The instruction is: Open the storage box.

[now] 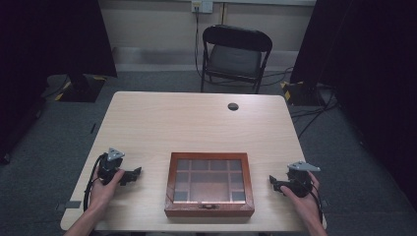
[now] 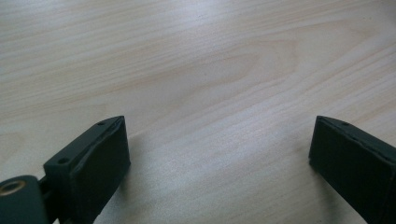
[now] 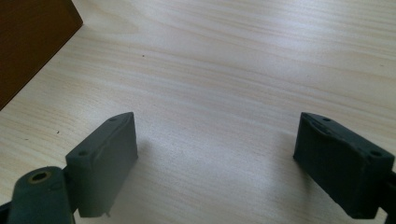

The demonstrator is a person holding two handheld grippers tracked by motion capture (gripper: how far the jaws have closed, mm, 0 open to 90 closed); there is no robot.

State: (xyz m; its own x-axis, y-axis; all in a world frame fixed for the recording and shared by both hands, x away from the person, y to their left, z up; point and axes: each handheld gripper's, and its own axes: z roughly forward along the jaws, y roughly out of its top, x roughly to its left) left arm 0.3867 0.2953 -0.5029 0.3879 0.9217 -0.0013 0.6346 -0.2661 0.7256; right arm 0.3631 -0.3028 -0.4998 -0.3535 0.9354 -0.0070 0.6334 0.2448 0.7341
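Two tongs rest low on the pale wooden worktop (image 1: 162, 118), one at each side of a shallow wooden box (image 1: 209, 185) that sits near the front edge, midway between them. From the high view the left tongs (image 1: 137, 172) lie in the person's left hand (image 1: 104, 189), pointing toward the box, and the right tongs (image 1: 272, 181) lie in the right hand (image 1: 301, 196), pointing back at it from the other side; both stand apart from the box. That view also gives the box's glass lid, divided by wooden bars into panes, a small metal clasp at its front wall, a dark round hole (image 1: 233, 106) toward the far edge of the worktop, and a black folding chair (image 1: 235, 55) on the grey floor beyond. The left gripper view comes in close: the left tongs (image 2: 219, 140) are spread wide with bare wood grain between the black pads and nothing held. The right gripper view shows the right tongs (image 3: 217, 140) equally spread and empty, and adds a dark brown corner of the box (image 3: 32, 42) at its upper left, well clear of the jaws.
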